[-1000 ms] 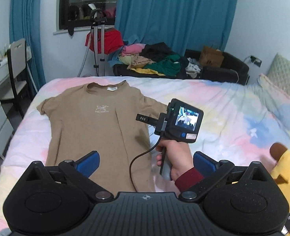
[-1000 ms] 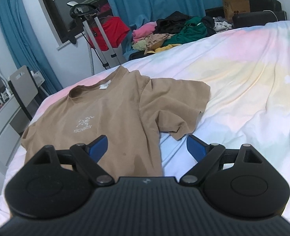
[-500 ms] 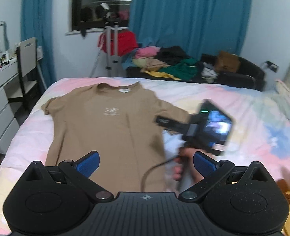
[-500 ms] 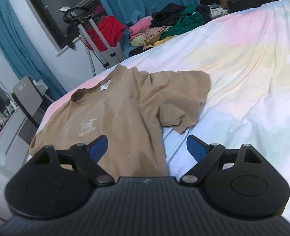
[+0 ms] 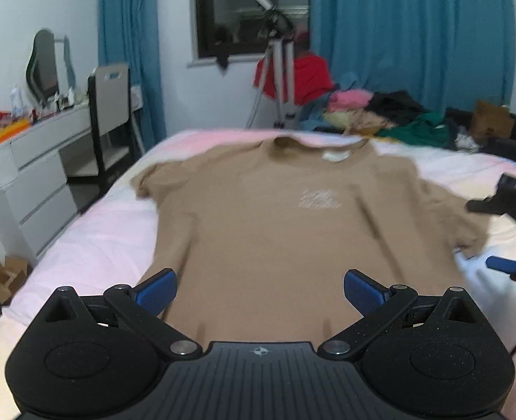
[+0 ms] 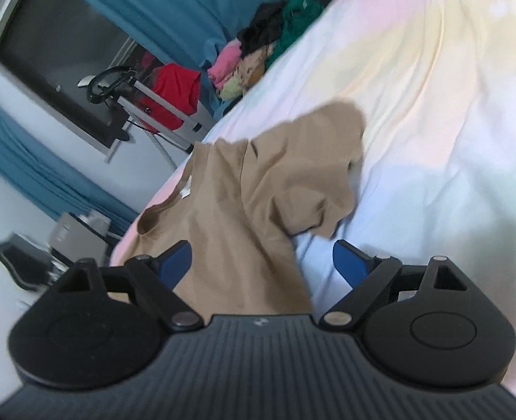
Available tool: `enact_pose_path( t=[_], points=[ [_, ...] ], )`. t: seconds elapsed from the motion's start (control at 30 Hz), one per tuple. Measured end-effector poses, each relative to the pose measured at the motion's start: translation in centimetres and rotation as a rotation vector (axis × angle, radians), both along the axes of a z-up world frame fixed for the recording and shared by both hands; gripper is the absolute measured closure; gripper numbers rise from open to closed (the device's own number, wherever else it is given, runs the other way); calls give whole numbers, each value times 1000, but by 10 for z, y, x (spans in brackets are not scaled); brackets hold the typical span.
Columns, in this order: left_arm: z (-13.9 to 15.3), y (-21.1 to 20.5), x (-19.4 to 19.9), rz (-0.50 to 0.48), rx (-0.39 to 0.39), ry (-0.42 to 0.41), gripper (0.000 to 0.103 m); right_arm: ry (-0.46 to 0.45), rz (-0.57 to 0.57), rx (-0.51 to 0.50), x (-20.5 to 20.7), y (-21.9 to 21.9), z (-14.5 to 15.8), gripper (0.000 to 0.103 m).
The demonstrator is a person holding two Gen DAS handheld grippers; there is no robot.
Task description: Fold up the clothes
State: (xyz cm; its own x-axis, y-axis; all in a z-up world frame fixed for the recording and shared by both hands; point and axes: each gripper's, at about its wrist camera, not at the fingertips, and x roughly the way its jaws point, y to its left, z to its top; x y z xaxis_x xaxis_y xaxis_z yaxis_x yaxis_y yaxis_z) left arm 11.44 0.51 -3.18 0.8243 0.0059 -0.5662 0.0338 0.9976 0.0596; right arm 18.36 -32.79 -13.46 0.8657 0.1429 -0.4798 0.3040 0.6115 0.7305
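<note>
Tan T-shirt (image 5: 268,231): flat, face up on the bed (image 5: 93,245), collar far, hem nearest, long axis running away from both grippers. Left gripper (image 5: 259,288): wide open, empty, centred over hem. Right gripper (image 6: 261,262): wide open, empty, nearer the right sleeve (image 6: 314,182).

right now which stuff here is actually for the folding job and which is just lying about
For the job:
- tan t-shirt, spread flat on the bed
- left claw, open
- right claw, open

Just lying about:
- clothes pile behind the bed
- red garment on the stand
- chair
- white dresser
- cardboard box
</note>
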Motion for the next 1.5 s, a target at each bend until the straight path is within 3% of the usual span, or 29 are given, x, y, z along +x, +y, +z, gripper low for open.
enact_pose_path(
  t=[0.1, 0.27, 0.43, 0.6, 0.67, 0.77, 0.87, 1.03, 1.1, 1.17, 1.2, 1.27, 1.33, 1.5],
  points=[
    [-12, 14, 16, -3, -32, 15, 1, 5, -14, 65, 17, 0, -17, 14],
    [-29, 26, 35, 4, -21, 1, 1, -15, -105, 183, 44, -8, -45, 13],
    [-40, 42, 47, 38, -101, 57, 1, -42, -176, 176, 60, -9, -47, 13],
    [-47, 46, 49, 33, -148, 92, 1, 14, -226, 100, 70, -16, -44, 54],
    [-47, 42, 47, 27, -153, 95, 1, 50, -246, 86, 71, -23, -47, 85],
    [-49, 37, 43, 23, -167, 98, 1, 65, -240, 37, 71, -31, -43, 91],
    [-51, 28, 38, 7, -189, 120, 1, 38, -271, 6, 60, -40, -28, 91],
    [-52, 14, 27, -39, -173, 126, 1, -30, -357, 60, 36, -62, -16, 93],
    [-52, 11, 25, -47, -177, 127, 1, -35, -369, 127, 31, -71, -24, 90],
    [-51, 12, 23, -48, -183, 125, 1, -40, -363, 285, 28, -77, -42, 88],
    [-51, 12, 22, -46, -185, 124, 1, -39, -354, 339, 28, -76, -49, 85],
    [-50, 15, 23, -37, -193, 125, 1, -36, -337, 435, 27, -72, -61, 52],
    [-49, 19, 24, -27, -205, 124, 1, -49, -313, 406, 26, -60, -58, 34],
    [-50, 26, 29, -5, -222, 129, 1, -96, -194, 374, 51, -47, -52, 33]
  ],
)
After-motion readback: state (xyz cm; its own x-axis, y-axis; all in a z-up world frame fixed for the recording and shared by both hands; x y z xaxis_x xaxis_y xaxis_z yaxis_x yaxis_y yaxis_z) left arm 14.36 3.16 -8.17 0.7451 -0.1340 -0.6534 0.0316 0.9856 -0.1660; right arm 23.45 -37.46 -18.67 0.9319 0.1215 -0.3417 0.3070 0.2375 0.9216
